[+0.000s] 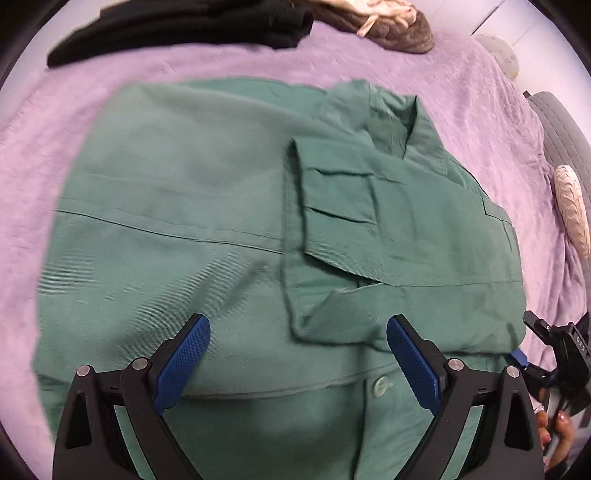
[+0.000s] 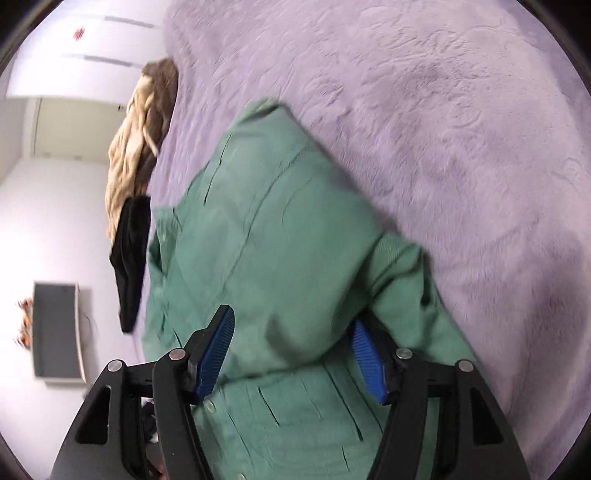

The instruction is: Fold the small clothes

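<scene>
A green button shirt [image 1: 207, 206] lies partly folded on the lilac bedspread [image 1: 461, 92], with a sleeve folded across its right half. My left gripper [image 1: 299, 328] is open just above the shirt's near part, next to a button [image 1: 379, 386]. My right gripper [image 2: 291, 325] is open, with a raised fold of the same shirt [image 2: 273, 236] between its blue pads; one pad [image 2: 364, 350] sits partly under the cloth. The right gripper also shows at the right edge of the left wrist view [image 1: 546, 350].
Folded black clothes [image 1: 177, 29] and a brown and beige garment pile [image 1: 388, 26] lie at the far side of the bed. Pillows [image 1: 570, 206] are at the right. In the right wrist view a dark screen [image 2: 55, 328] hangs on the wall.
</scene>
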`<state>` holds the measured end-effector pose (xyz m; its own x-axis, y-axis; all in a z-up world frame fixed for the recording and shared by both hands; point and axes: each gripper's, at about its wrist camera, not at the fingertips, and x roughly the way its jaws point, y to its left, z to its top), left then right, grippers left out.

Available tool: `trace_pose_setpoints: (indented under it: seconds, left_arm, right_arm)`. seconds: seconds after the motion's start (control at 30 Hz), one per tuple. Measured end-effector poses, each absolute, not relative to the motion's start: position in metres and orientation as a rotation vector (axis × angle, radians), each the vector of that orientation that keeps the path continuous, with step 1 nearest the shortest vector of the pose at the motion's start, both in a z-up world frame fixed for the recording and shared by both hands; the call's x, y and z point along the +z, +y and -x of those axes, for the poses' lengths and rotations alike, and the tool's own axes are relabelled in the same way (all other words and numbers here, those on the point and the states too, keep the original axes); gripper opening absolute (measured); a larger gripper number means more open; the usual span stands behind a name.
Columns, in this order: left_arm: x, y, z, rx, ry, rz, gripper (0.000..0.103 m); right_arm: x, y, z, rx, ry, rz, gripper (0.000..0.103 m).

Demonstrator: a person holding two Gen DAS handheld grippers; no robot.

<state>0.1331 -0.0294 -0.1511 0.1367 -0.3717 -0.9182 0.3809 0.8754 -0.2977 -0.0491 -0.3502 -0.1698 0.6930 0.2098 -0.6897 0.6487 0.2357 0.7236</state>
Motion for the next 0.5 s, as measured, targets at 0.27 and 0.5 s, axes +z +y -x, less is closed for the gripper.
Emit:
trace_pose_setpoints:
  seconds: [0.27,0.5]
  left_arm:
    - [-0.144,-0.046,-0.134,-0.591,1.298,0.034,0.024]
    - [-0.15,-0.03,-0.121,-0.588,1.277,-0.04,0.024]
  right_arm:
    - [-0.142,-0.352,0.044,-0.315,0.856,-1.135,0.009]
    - [-0.172,-0.354,0.055,-0.348,1.001,-1.057,0.009]
